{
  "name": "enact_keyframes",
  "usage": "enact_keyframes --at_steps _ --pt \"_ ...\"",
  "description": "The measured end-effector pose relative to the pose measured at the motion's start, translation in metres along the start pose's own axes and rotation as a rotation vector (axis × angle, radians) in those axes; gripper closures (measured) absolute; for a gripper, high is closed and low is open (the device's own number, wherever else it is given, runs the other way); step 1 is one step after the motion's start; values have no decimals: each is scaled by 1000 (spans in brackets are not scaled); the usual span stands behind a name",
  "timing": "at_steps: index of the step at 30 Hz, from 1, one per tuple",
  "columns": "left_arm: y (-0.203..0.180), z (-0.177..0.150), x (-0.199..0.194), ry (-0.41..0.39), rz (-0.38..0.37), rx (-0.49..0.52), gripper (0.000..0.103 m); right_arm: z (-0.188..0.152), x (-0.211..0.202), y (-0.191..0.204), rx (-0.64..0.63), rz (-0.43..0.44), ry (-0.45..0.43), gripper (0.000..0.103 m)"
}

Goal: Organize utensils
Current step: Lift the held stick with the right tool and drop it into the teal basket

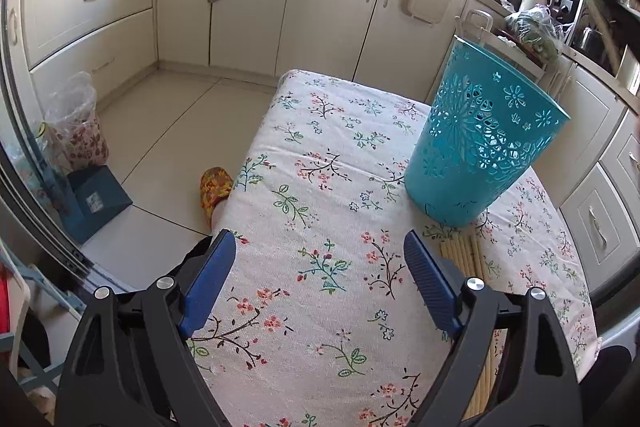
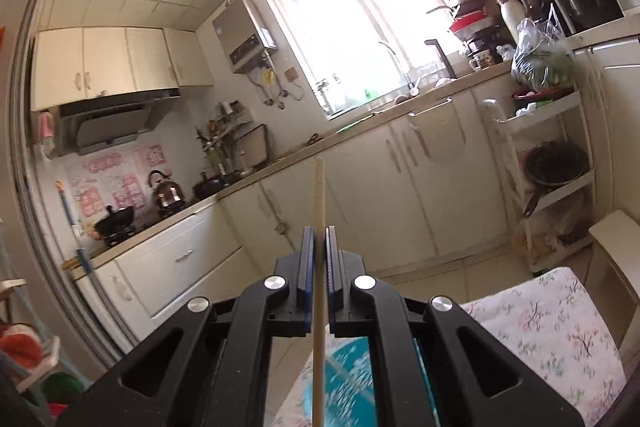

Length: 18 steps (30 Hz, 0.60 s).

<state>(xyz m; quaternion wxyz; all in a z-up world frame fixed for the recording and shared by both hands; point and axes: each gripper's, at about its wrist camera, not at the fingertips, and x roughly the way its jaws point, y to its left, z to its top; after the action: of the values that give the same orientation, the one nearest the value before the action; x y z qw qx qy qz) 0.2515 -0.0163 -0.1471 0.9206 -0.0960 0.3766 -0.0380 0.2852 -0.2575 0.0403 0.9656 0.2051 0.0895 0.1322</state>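
Right gripper [image 2: 319, 247] jaws clamped on single chopstick [image 2: 319, 195], raised above teal basket [image 2: 352, 383]. Left gripper [image 1: 320, 267] jaws spread, empty, over table [image 1: 320, 163]. Remaining chopsticks [image 1: 466, 251] beside basket. I judge stick light, stiff, smooth; I grip mid-length.
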Motion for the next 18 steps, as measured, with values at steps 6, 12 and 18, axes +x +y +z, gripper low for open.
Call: enact_keyframes --at_steps 6,12,18 --pt "3 4 2 -6 -22 -18 20 -23 38 -14 -26 -93 91 97" --pt "2 8 -1 -6 -34 -27 20 -41 40 -10 -100 -97 186 95" --pt "-6 15 -25 -39 -12 -8 18 -50 -14 -9 -78 -99 195 81"
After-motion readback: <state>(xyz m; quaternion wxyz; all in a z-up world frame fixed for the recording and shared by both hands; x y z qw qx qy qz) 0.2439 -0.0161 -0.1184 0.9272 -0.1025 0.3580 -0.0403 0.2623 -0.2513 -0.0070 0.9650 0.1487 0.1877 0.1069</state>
